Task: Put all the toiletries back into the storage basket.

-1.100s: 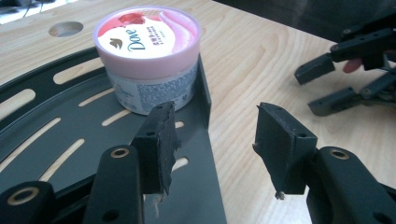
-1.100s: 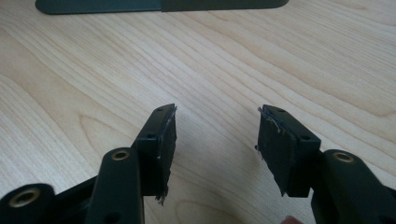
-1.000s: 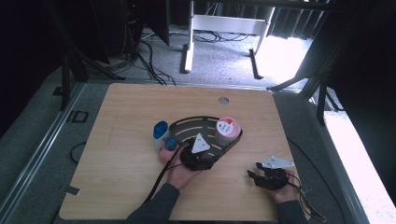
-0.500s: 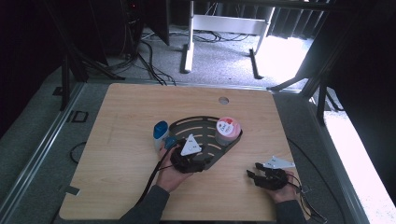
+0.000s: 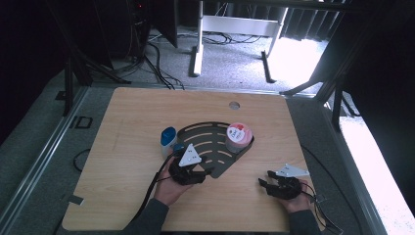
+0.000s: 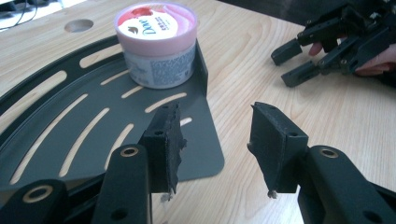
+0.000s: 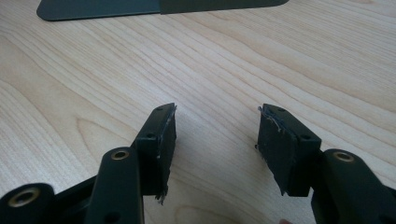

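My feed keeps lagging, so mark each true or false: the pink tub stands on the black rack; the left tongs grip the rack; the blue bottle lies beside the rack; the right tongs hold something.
1. The pink tub stands on the black rack: true.
2. The left tongs grip the rack: false, the jaws have just been closing, nothing between them.
3. The blue bottle lies beside the rack: true.
4. The right tongs hold something: false, open over bare table.
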`<move>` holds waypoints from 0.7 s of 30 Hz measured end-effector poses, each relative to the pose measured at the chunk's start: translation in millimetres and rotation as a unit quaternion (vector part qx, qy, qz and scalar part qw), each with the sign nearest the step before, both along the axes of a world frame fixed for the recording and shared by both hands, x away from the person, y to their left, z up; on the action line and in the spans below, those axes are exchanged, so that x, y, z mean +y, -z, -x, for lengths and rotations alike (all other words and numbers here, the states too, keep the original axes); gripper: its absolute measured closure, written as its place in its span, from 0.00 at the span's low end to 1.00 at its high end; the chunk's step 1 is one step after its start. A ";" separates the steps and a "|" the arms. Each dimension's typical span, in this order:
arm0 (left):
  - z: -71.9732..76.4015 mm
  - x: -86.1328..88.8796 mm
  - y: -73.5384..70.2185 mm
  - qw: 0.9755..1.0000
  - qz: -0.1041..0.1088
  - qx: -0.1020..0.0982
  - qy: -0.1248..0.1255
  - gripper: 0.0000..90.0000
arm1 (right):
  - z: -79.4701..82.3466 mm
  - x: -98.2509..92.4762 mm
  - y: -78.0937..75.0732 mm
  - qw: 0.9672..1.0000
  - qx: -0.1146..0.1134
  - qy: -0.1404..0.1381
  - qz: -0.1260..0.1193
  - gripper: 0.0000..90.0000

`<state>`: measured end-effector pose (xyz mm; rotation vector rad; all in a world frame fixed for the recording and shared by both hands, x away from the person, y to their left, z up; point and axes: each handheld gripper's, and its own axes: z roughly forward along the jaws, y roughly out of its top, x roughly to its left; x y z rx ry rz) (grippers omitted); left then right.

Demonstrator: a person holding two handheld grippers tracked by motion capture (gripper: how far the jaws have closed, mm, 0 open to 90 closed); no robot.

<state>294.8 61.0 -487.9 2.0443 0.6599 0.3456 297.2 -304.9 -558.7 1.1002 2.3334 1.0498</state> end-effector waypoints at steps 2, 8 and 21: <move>1.9 3.7 0.1 1.000 0.003 0.002 -0.001 0.61 | 0.0 -0.1 0.0 1.000 0.000 0.000 0.000 0.51; 6.6 12.3 0.8 1.000 0.003 0.004 -0.003 0.62 | 0.1 0.0 0.0 1.000 0.001 -0.001 0.000 0.51; 14.6 37.1 -0.8 1.000 0.005 0.004 -0.021 0.65 | 0.0 0.0 0.0 1.000 0.000 -0.002 0.000 0.50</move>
